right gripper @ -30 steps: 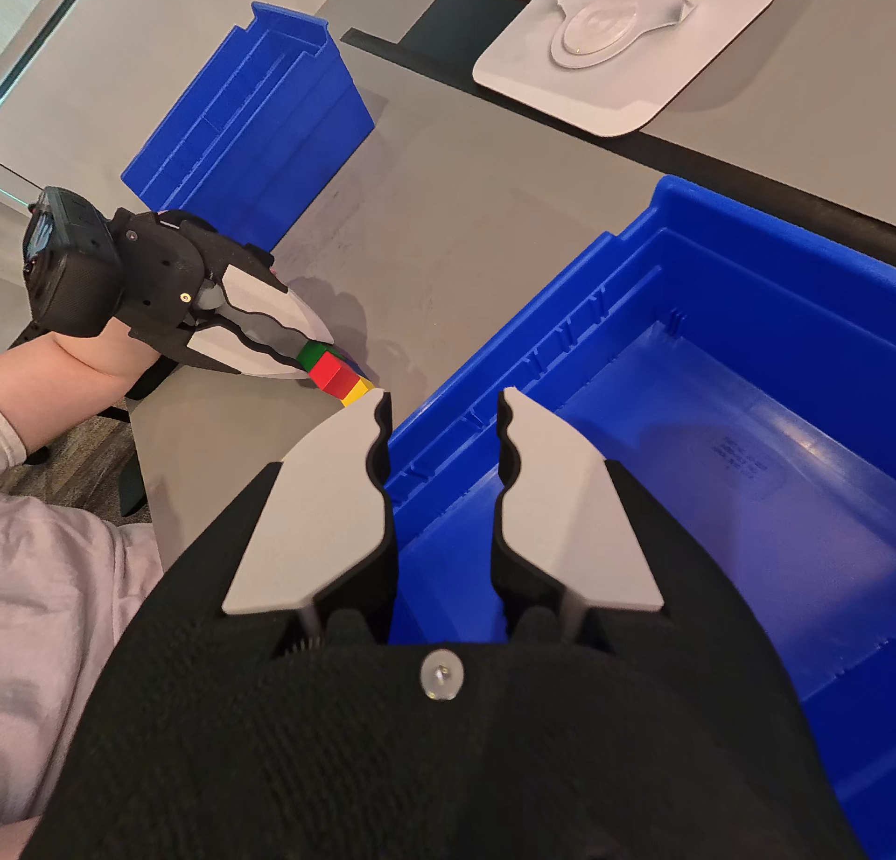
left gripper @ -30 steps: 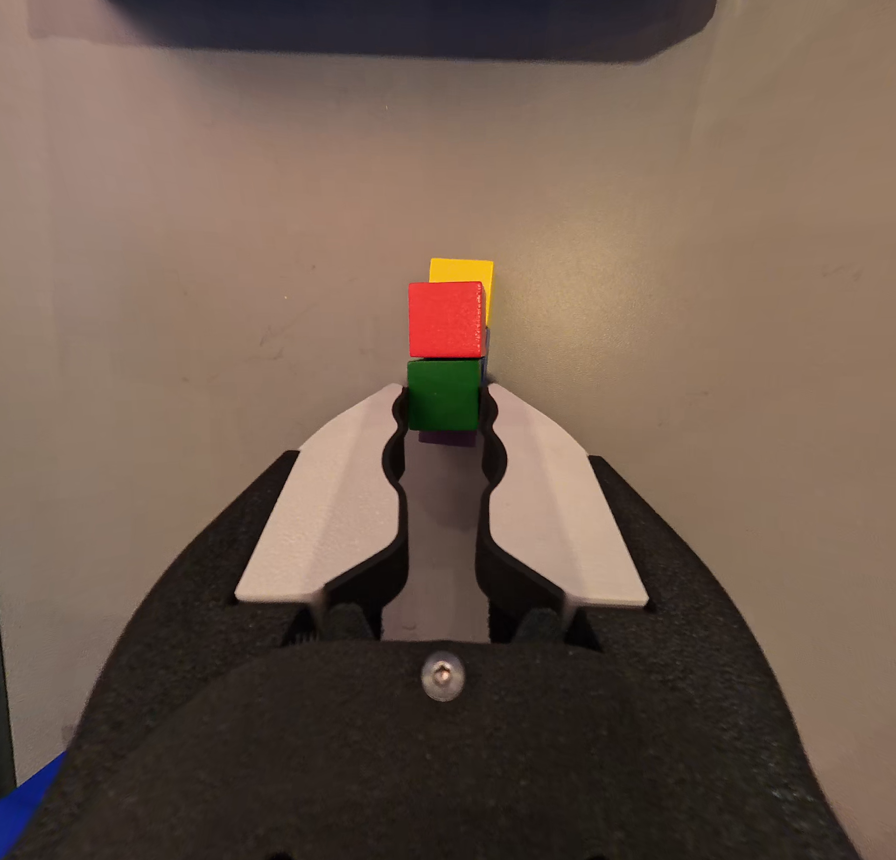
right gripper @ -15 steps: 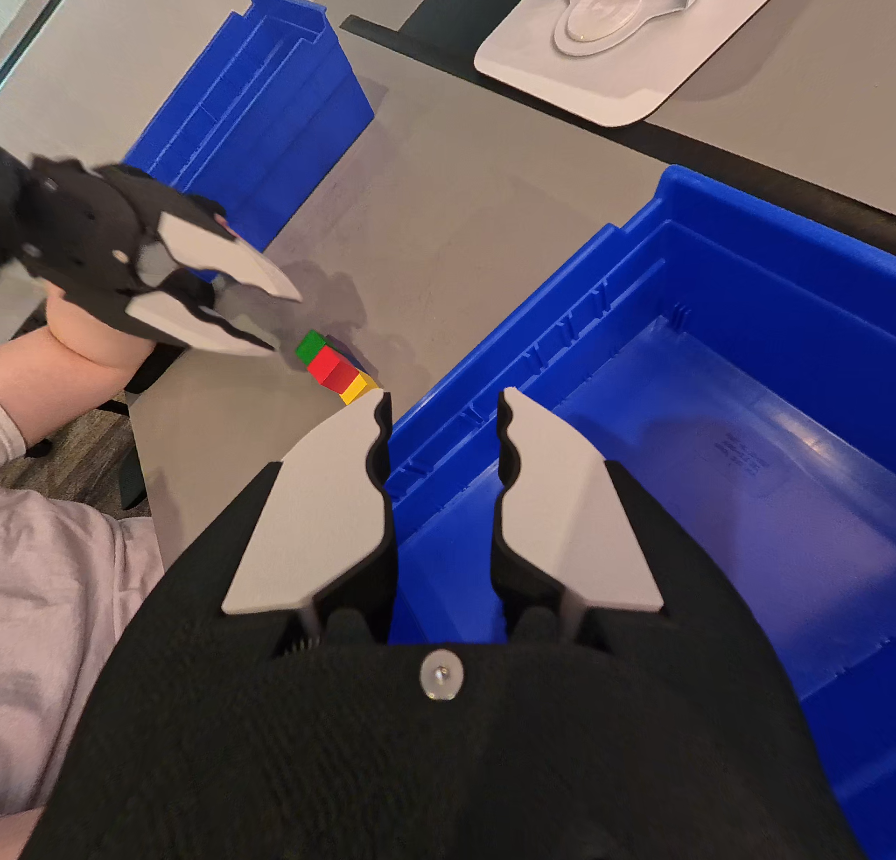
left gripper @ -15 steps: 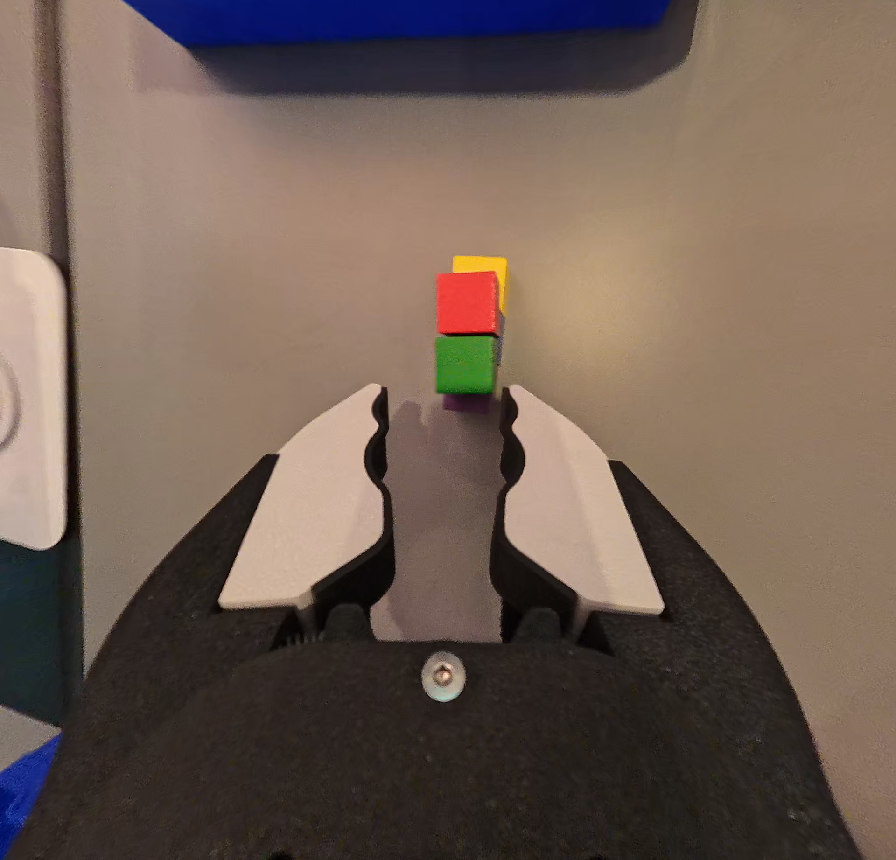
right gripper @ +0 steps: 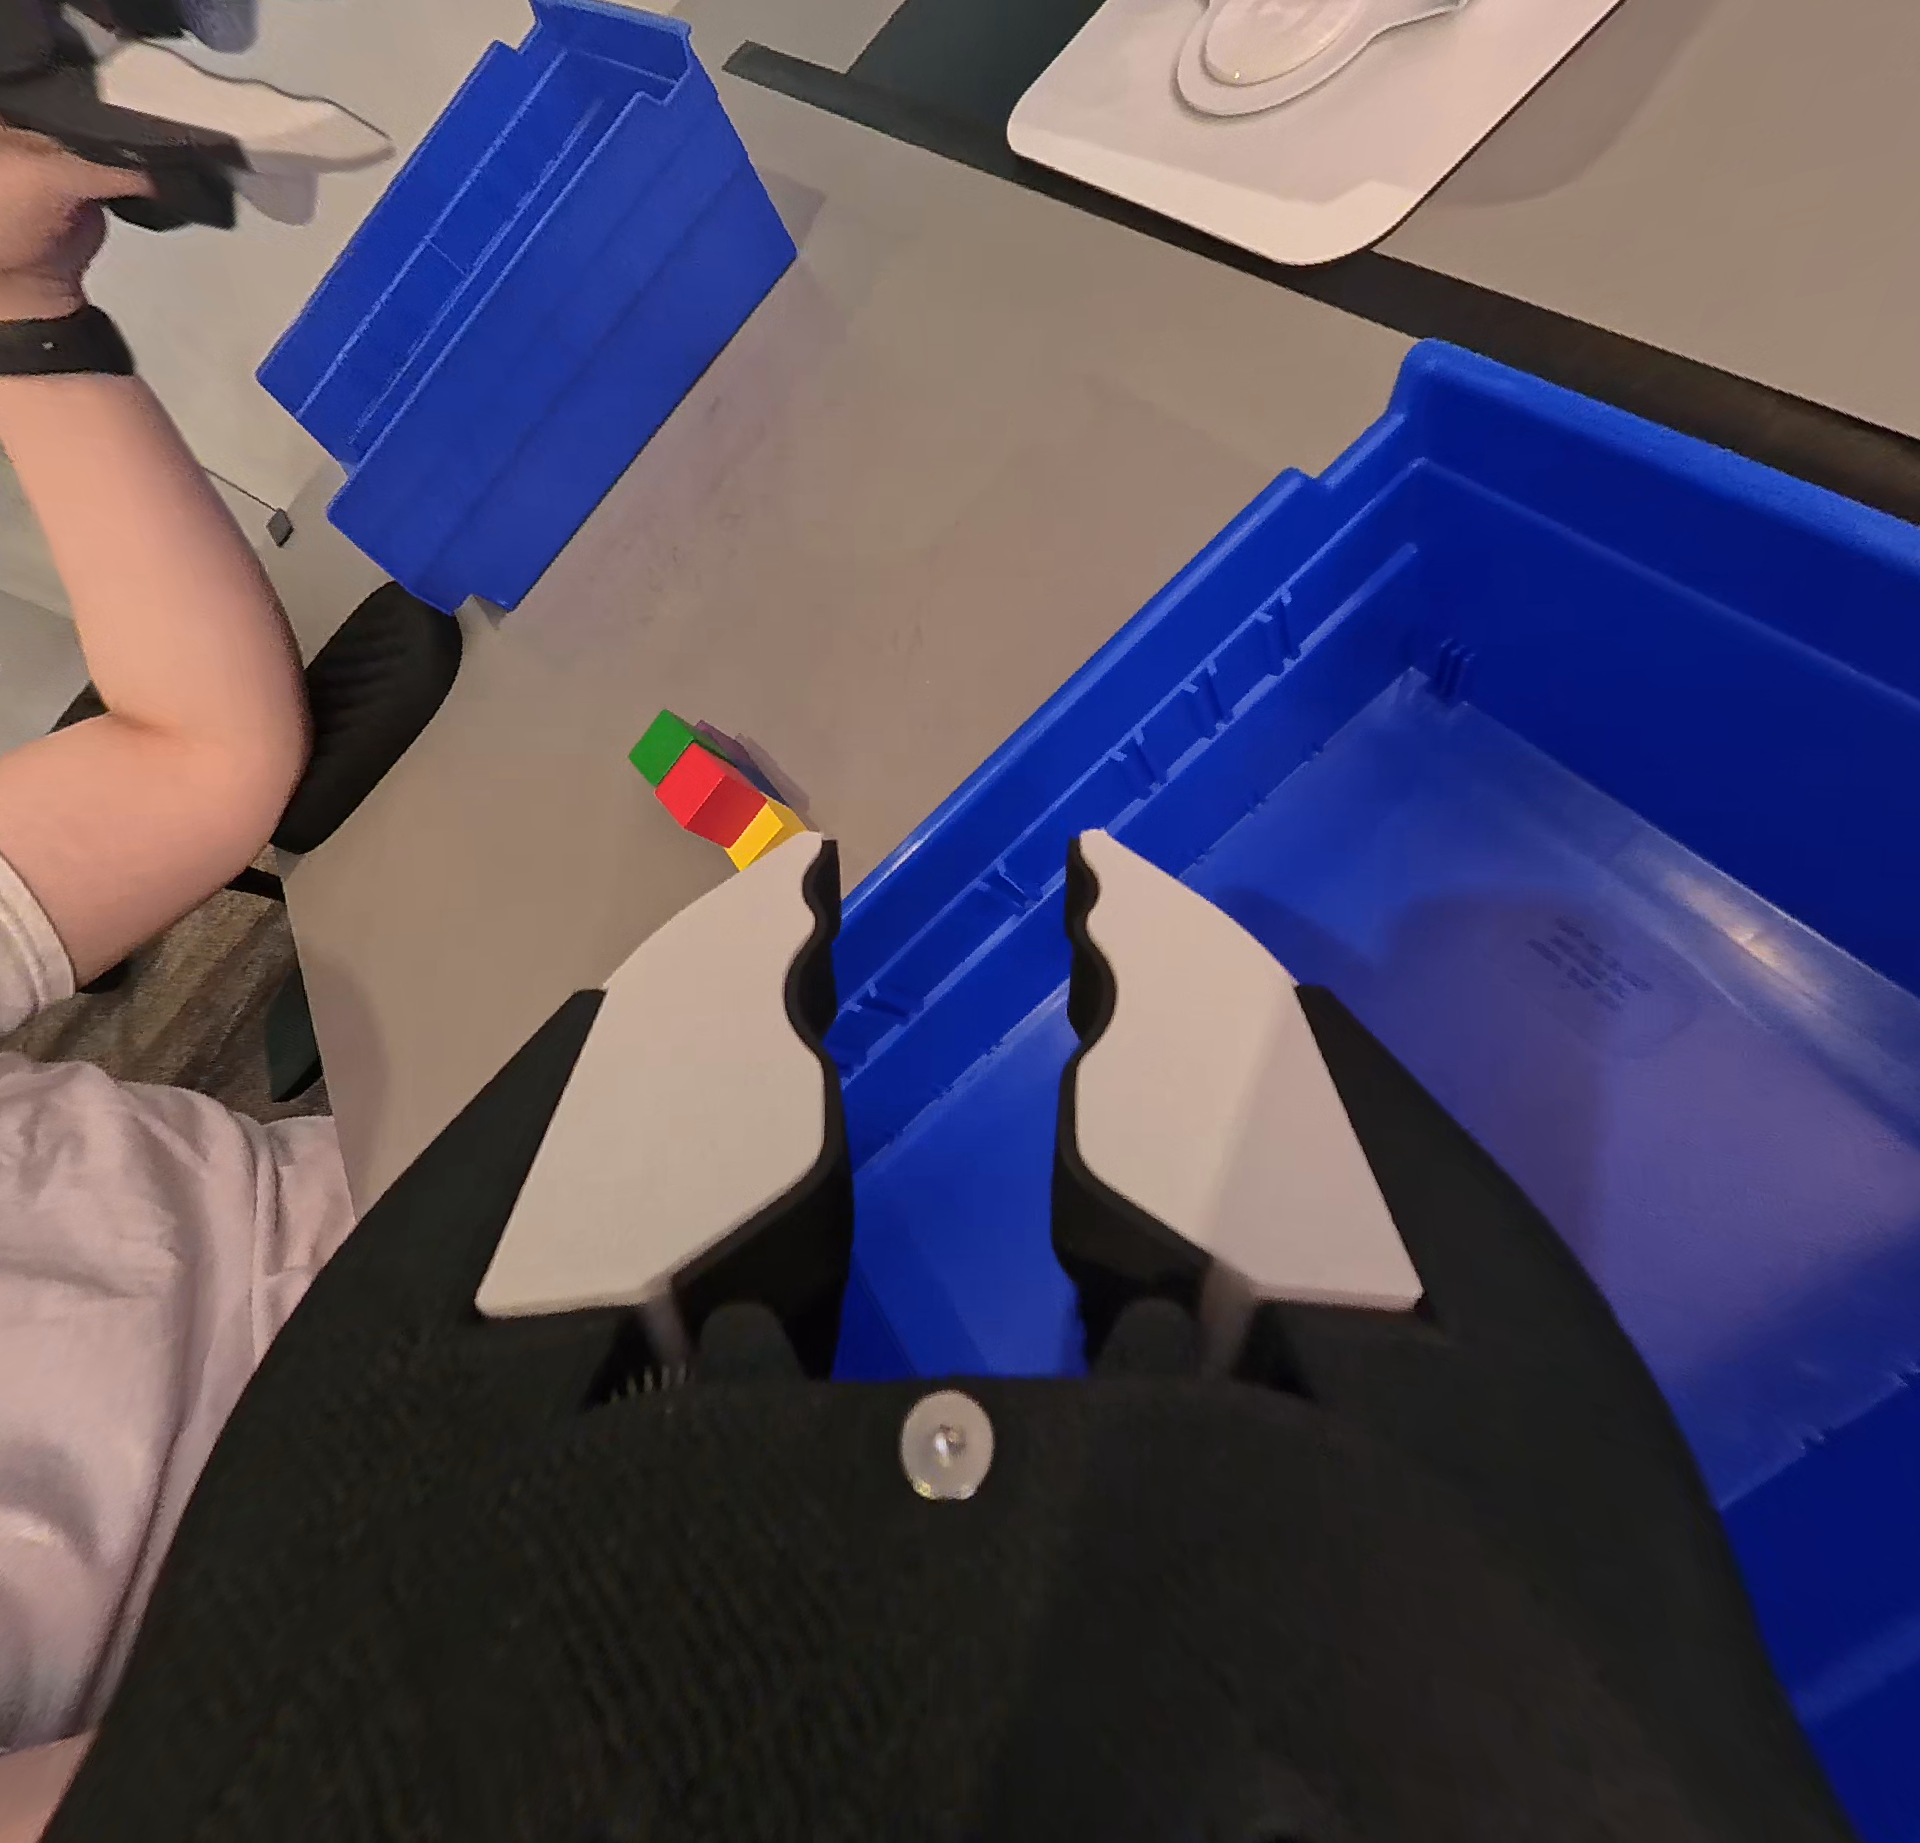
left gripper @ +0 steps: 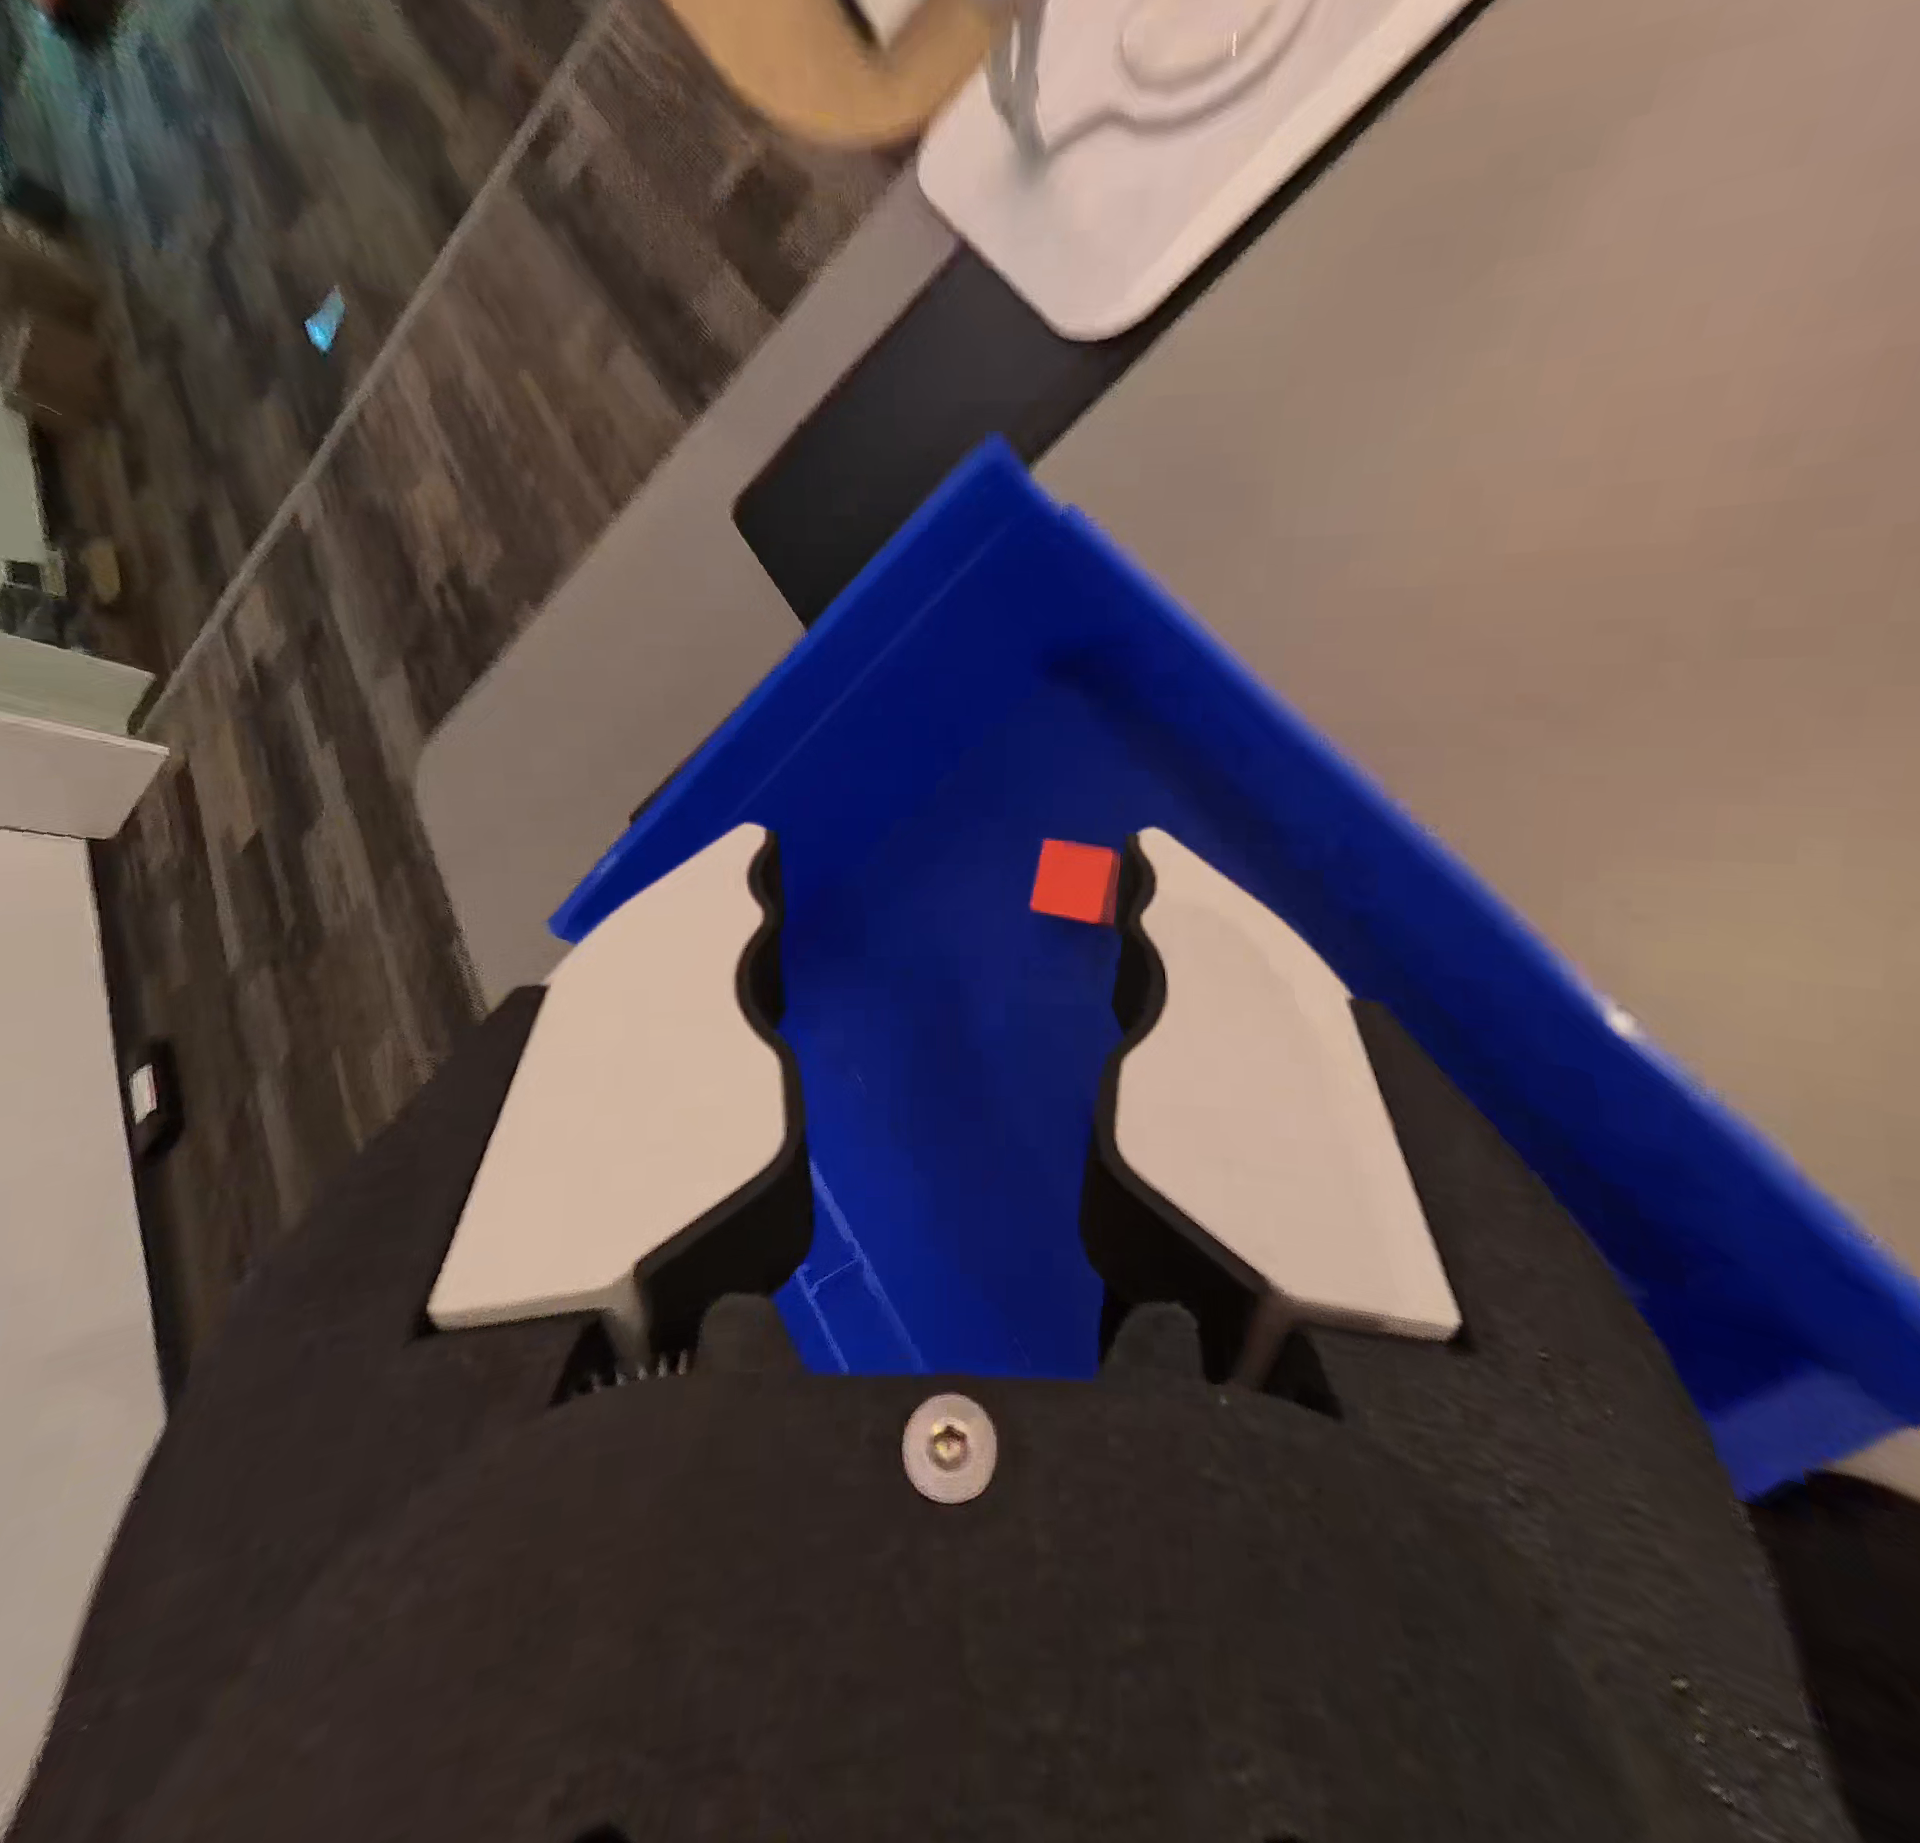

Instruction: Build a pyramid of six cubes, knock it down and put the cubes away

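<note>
Green (right gripper: 663, 744), red (right gripper: 712, 794) and yellow (right gripper: 764, 834) cubes sit in a tight row on the grey table (right gripper: 987, 505), with a purple cube (right gripper: 727, 744) partly showing behind them. My left gripper (left gripper: 951, 843) is open and empty, held above the small blue bin (left gripper: 1299, 858), where a red cube (left gripper: 1075, 881) lies. It also shows blurred at the top left of the right wrist view (right gripper: 364, 63). My right gripper (right gripper: 953, 846) is open and empty over the near edge of the large blue bin (right gripper: 1558, 567), just right of the cube row.
The small blue bin (right gripper: 520, 266) stands at the far left of the table. A white base plate (right gripper: 1299, 100) lies at the back. A person's arm (right gripper: 156, 671) and light sleeve are at the left. The floor drops off beyond the table's left edge. The tips of one gripper are about 50 cm away from the tips of the other.
My left gripper let go of the green cube, opened, drew back and swung up and left over the small blue bin. The right gripper has barely moved.
</note>
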A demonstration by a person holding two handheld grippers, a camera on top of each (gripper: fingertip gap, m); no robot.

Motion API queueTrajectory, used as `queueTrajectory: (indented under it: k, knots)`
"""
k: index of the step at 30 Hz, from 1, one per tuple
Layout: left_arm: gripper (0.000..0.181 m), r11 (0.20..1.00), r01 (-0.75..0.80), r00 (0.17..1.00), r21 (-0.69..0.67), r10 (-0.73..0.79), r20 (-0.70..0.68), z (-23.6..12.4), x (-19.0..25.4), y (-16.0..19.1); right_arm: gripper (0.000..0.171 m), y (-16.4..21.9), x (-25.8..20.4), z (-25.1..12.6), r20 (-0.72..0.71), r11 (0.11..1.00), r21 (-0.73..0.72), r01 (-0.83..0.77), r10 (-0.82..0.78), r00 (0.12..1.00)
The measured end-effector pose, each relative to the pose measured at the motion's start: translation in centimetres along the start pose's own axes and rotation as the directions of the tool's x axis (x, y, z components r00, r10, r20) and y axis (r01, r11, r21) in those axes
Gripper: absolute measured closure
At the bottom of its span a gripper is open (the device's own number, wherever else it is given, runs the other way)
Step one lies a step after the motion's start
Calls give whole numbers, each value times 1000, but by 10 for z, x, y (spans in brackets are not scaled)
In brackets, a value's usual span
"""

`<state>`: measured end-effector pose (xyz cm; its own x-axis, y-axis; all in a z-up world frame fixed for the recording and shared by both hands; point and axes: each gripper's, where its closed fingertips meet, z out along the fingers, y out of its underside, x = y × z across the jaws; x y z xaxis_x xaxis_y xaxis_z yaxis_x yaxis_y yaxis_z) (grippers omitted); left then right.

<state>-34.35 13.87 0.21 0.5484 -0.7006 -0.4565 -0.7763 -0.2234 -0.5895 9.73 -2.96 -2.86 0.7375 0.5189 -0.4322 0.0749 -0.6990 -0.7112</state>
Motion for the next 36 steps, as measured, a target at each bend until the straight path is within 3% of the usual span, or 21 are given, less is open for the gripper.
queueTrajectory:
  k: [8, 20, 22, 28, 32, 36]
  knots:
    - [126, 992, -14, 967, -128, -19, -255, 80, 34, 48, 129, 6, 2, 9, -12, 999, -43, -6, 6, 1000]
    - [141, 953, 5, 954, -304, -95, -283, 116, 42, 89, 129, 11, 5, 16, -12, 997, -76, -10, 9, 1000]
    - [151, 957, 14, 951, -288, -102, -293, 118, 44, 86, 129, 11, 5, 16, -11, 997, -72, -13, 13, 1000]
    - [152, 960, 18, 954, -280, -101, -283, 113, 40, 85, 129, 10, 5, 13, -10, 998, -61, -13, 12, 1000]
    - [152, 966, 83, 980, -245, -124, -156, 91, 10, 73, 129, 9, 5, 12, -14, 998, -58, -10, 9, 1000]
    - [152, 973, 211, 977, -98, -208, 38, 38, -31, 33, 129, 9, 5, 13, -20, 998, -64, -10, 8, 1000]
